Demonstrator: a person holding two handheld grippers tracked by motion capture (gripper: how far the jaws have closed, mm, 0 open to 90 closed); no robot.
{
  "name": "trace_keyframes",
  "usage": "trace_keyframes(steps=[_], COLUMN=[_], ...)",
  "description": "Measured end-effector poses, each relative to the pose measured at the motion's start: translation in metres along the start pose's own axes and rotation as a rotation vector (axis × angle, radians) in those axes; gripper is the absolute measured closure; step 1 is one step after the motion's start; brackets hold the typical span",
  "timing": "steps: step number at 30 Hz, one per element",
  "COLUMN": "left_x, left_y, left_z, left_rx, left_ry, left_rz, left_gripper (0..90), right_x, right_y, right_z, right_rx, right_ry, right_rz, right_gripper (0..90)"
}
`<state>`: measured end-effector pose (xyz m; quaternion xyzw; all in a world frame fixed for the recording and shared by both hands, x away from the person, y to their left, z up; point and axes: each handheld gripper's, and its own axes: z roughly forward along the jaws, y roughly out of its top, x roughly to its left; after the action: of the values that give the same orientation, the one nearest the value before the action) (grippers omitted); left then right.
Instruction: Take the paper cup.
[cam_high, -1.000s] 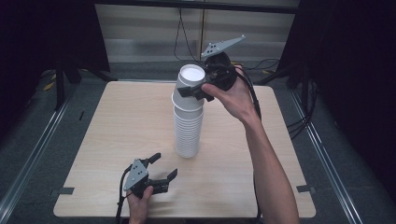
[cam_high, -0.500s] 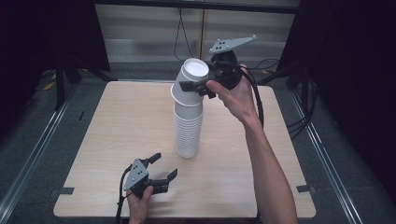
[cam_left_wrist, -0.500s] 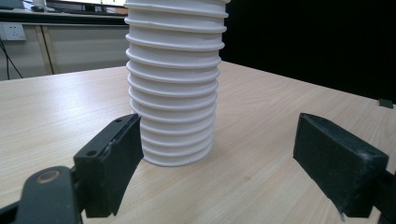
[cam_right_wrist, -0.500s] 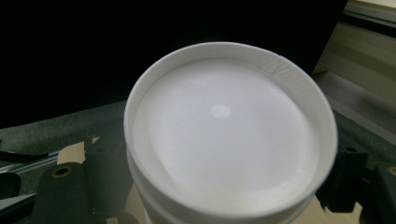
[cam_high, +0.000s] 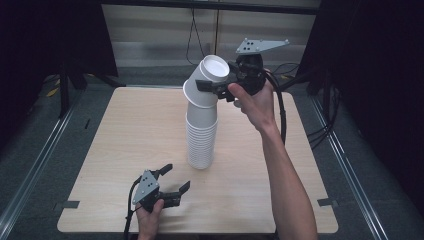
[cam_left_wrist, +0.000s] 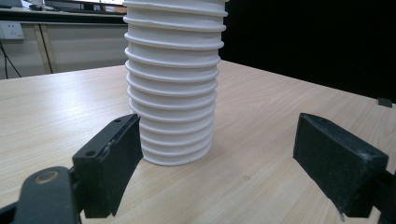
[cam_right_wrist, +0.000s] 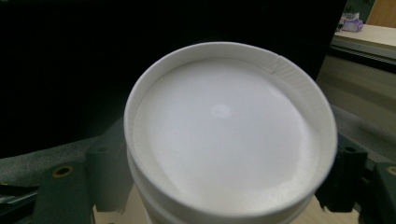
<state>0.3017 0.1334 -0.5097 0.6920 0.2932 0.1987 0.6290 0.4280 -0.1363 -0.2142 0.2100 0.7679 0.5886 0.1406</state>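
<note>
A tall stack of upside-down white paper cups (cam_high: 201, 140) stands mid-table; its ribbed rims rise just beyond the jaws in the left gripper view (cam_left_wrist: 173, 93). My right gripper (cam_high: 214, 86) is shut on the top cup (cam_high: 207, 80), lifted off the stack and tilted. That cup's white base (cam_right_wrist: 224, 135) faces the right gripper view, with dark jaws on both sides. Near the front edge, my left gripper (cam_high: 174, 181) rests low on the table, open, with nothing between its jaws (cam_left_wrist: 219, 172), a short way in front of the stack.
The light wooden table (cam_high: 125, 130) has bare room to the left and right of the stack. Black cables (cam_high: 280, 110) trail from the right gripper toward the back right. Dark floor and metal rails (cam_high: 35, 155) surround the table.
My right gripper has lifted the top cup off the stack and tipped it over to the side. The left gripper has stayed still and open.
</note>
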Motion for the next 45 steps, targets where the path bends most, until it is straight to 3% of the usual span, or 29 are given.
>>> trace_keyframes(steps=[21,30,45], left_x=[0.000,0.000,0.001], left_y=[0.000,0.000,0.000], left_z=[-0.001,0.000,0.001], left_rx=[-0.010,-0.014,-0.002], left_ry=[-0.005,-0.005,-0.015], left_rz=[-0.004,-0.009,-0.003], left_gripper=[15.9,16.0,15.9], right_x=[-0.001,-0.003,-0.002], right_y=[-0.005,-0.014,-0.026], right_z=[-0.023,-0.035,-0.062], right_rx=[-0.139,-0.165,-0.162], right_ry=[0.032,0.018,-0.041], right_rz=[0.039,0.060,0.079], right_gripper=[21.9,21.8,21.8])
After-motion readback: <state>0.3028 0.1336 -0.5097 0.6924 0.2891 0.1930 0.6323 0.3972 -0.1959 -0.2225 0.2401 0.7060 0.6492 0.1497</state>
